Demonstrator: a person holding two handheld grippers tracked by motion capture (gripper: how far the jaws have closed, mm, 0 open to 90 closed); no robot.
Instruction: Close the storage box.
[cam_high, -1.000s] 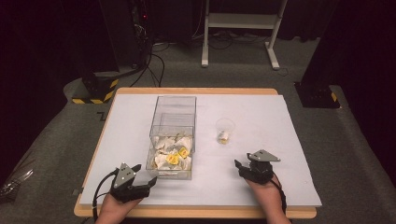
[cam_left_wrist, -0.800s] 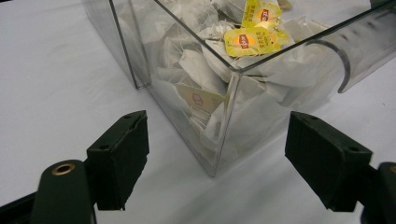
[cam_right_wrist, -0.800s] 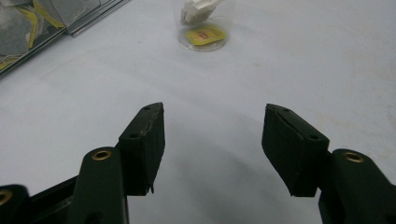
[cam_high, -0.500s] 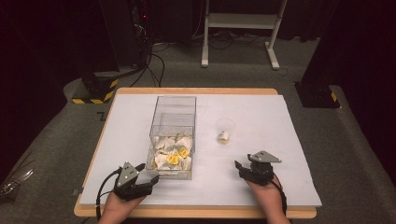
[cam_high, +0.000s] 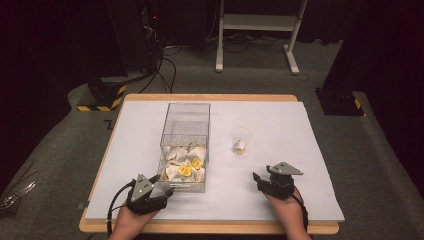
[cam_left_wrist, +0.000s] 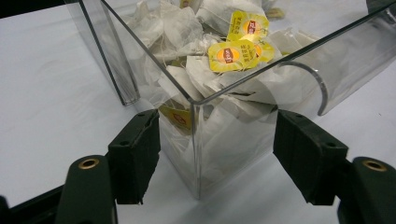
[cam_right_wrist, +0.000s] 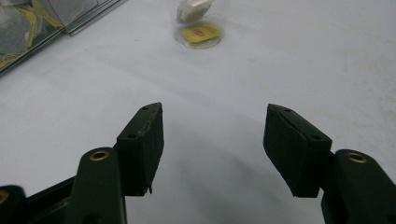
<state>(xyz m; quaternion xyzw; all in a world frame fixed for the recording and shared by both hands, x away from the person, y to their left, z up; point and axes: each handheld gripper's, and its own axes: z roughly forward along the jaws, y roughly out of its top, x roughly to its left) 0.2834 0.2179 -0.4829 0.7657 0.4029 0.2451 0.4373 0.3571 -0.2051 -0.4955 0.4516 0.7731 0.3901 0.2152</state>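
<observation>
A clear plastic box (cam_high: 186, 112) holds a heap of white tea bags (cam_high: 184, 162) with yellow tags (cam_left_wrist: 232, 53). My left gripper (cam_high: 166, 190) is at the box's near left corner (cam_left_wrist: 194, 154). That corner stands between its jaws, which have just been closing. The pads (cam_left_wrist: 140, 149) are close to both walls, and I see no clear press. My right gripper (cam_high: 262, 176) rests low over the white mat, open with nothing between its jaws (cam_right_wrist: 212, 126). It points at a small clear cup (cam_high: 240, 140) with one tea bag and its yellow tag (cam_right_wrist: 201, 31) inside.
A white mat (cam_high: 300, 150) covers the wooden table (cam_high: 210, 97). The far half of the box has no tea bags in it. Beyond the table are a white metal stand (cam_high: 257, 22), cables on the floor and a black-and-yellow striped block (cam_high: 102, 97).
The left gripper has edged slightly right, toward the box's corner. The right gripper, the box and the cup have kept their places.
</observation>
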